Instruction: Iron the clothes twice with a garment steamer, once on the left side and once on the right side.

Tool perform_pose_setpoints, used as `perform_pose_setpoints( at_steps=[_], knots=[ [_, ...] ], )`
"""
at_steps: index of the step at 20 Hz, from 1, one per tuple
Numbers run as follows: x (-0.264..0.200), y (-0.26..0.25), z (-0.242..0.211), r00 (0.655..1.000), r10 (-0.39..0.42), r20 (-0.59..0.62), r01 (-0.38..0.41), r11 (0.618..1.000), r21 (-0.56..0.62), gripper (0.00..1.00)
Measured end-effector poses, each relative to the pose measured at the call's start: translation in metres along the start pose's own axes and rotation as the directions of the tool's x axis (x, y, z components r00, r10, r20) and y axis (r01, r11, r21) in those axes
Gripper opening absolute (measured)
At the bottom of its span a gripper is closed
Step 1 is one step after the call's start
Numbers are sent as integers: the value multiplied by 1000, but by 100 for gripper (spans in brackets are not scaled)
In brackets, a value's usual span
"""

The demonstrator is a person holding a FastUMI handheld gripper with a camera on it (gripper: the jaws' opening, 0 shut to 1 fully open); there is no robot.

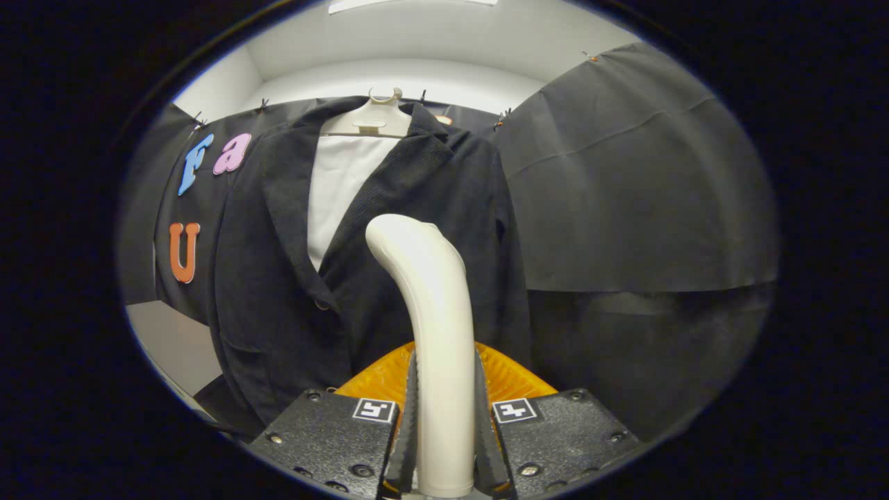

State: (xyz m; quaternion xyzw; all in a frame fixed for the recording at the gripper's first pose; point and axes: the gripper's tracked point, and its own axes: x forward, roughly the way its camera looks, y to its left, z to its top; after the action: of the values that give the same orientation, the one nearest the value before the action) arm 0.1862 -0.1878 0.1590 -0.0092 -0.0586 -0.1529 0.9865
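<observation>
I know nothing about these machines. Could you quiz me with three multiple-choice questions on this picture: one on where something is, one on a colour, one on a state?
1. Where is the white steamer?
A. between the tongs
B. on the floor
C. on the hanger

2. What colour is the jacket?
A. red
B. black
C. yellow

3. How is the jacket?
A. folded
B. lying flat
C. hanging up

Answers: 1 A, both fingers press on its handle. 2 B, black cloth over a white lining. 3 C, its shoulders sit on the hanger.
</observation>
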Motion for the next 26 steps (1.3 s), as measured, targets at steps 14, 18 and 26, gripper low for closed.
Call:
perform_pose_setpoints(
  at_steps=[14, 18, 26],
  knots=[
    [-17, -6, -60, 990, -23, -136, 18, 999, -35, 38],
    [-28, 0, -84, 983, -28, -180, 19, 999, -49, 38],
    [-47, 4, -126, 970, -50, -239, 32, 996, -79, 38]
  ],
)
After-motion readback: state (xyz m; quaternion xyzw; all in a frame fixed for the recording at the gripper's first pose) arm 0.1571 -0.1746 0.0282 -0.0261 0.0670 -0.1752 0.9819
